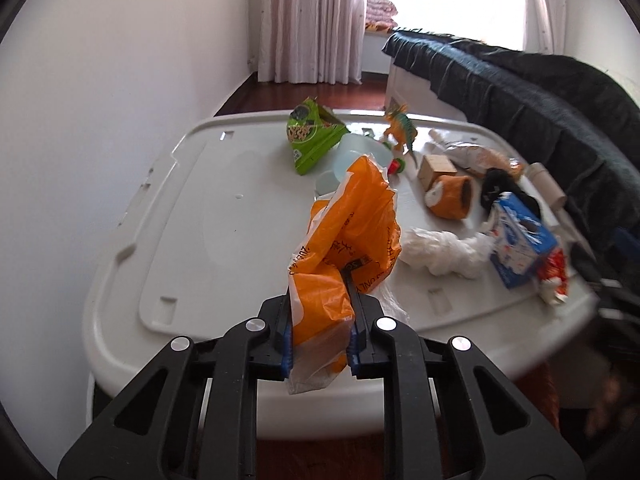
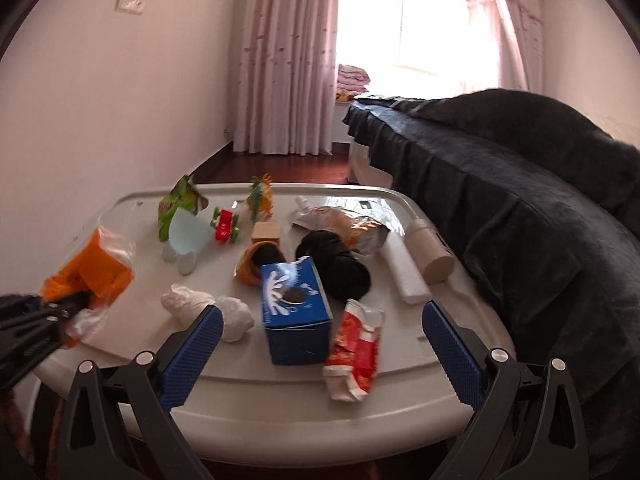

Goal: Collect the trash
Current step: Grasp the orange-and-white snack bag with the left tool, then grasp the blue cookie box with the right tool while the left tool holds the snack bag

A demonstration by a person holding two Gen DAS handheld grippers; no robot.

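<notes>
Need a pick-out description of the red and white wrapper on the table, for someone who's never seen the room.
Start at the white table beside the dark-covered bed. On its near edge, between the open fingers of the right gripper, stands a blue cookie box. The red and white wrapper lies flat just right of that box, the only crumpled red-and-white piece there.

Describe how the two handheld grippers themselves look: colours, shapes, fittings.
Both match. The left gripper and right gripper have matte black frames with triangular cut-outs in the linkage arms, joined by round silver pivot pins. The fingers carry bright blue pads with a fine ribbed texture. No cables, labels or sleeves show in either view.
</notes>
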